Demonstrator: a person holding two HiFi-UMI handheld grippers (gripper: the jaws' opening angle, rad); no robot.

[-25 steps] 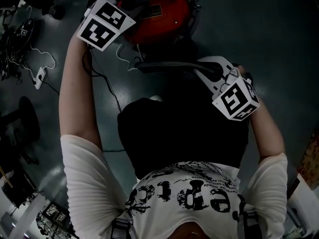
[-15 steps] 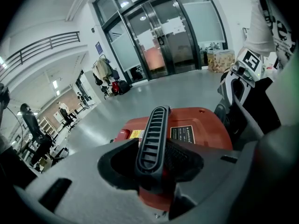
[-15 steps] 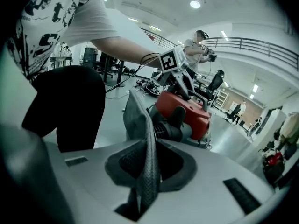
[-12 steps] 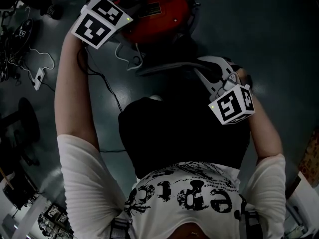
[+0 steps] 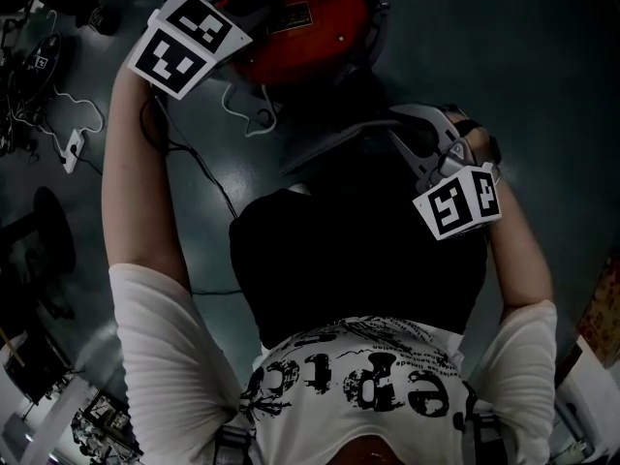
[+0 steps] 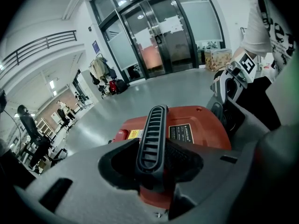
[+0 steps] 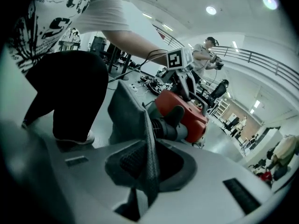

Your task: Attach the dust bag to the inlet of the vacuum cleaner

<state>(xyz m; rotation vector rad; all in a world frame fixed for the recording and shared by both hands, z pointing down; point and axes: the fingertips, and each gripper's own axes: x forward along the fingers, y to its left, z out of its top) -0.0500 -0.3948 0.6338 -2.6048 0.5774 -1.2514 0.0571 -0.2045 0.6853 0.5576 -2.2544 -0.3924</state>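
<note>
A red vacuum cleaner stands on the dark floor ahead of me. My left gripper has the cleaner's black ribbed handle between its jaws; they are closing and the pads press on it. My right gripper is shut on an edge of the grey dust bag. The bag's cloth runs up toward the black corrugated inlet on the cleaner's side. From the head view the dust bag slants between the right gripper and the cleaner.
Cables and a white power strip lie on the floor at the left. My black-trousered legs fill the space under the right gripper. Other people and glass doors are far off.
The right gripper has rolled and its marker cube faces more sideways. The dust bag went from lying level to slanting down at its left end. The left gripper barely shifted.
</note>
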